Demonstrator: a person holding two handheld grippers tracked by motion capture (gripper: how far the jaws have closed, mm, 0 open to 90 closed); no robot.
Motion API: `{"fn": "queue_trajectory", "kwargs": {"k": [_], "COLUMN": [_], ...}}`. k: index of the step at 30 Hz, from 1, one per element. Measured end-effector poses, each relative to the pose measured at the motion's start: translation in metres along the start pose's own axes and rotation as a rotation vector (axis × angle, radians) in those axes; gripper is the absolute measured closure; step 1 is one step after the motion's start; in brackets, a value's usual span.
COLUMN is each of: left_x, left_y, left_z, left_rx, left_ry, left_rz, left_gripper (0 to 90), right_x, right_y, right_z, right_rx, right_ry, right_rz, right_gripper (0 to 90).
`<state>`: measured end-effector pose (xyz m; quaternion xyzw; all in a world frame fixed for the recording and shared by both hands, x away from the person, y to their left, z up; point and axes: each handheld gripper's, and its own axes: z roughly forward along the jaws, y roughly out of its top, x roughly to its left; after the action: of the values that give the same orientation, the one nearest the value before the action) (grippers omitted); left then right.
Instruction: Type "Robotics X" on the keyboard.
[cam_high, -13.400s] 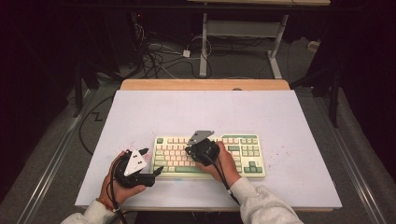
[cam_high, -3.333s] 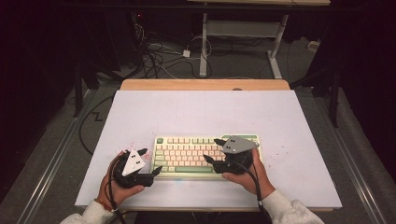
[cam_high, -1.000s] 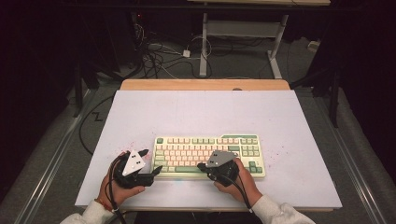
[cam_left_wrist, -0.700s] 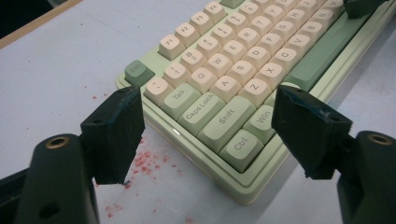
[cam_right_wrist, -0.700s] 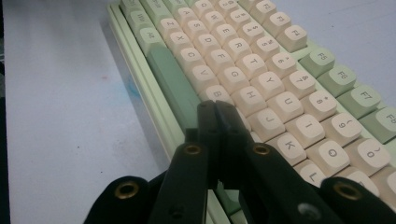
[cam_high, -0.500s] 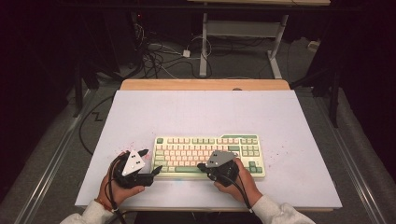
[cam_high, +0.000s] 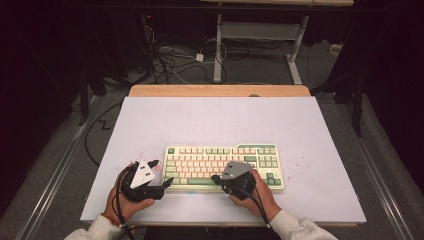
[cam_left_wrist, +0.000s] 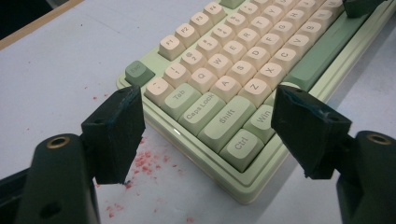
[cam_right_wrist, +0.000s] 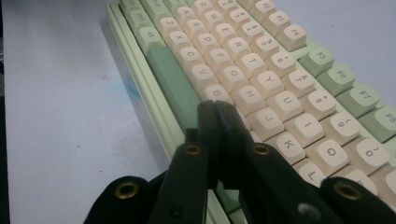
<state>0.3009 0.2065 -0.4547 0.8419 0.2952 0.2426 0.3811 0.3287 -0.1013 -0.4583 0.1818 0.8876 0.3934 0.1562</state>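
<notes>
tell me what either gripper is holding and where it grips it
Nothing is held. The left gripper stands open at the keyboard corner; the right gripper is shut, empty, over the keys.

Keyboard (cam_high: 223, 161): pale green case, cream letter keys, sage-green modifier keys and darker green spacebar (cam_right_wrist: 172, 79); black legends on cream keys, white on the green ones. Table (cam_high: 215, 120): light lavender-grey top, tan wood strip along far edge, small red speckles (cam_left_wrist: 144, 161) near the keyboard's corner. Left gripper (cam_high: 161, 173) and right gripper (cam_high: 216, 178): black jaws, brass-coloured screw rings, grey triangular plates. Sleeves (cam_high: 295, 227) cream.
</notes>
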Motion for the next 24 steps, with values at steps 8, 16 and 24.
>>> {"fn": "queue_trajectory", "kwargs": {"k": [8,16,24], "left_x": [0.0,0.0,0.002], "left_y": [0.0,0.0,0.001], "left_z": [0.0,0.0,-0.002], "left_rx": [-0.002,-0.004,-0.016], "left_ry": [-0.001,-0.001,-0.011], "left_rz": [-0.001,-0.004,-0.03], "left_gripper": [24.7,24.7,29.6], "right_x": [0.0,0.0,0.0], "right_y": [0.0,0.001,0.006], "right_z": [0.0,0.002,-0.011], "right_rx": [0.001,0.037,-0.032], "right_ry": [-0.002,-0.005,-0.012], "right_rz": [-0.003,0.006,0.005], "right_gripper": [90.0,90.0,90.0]}}
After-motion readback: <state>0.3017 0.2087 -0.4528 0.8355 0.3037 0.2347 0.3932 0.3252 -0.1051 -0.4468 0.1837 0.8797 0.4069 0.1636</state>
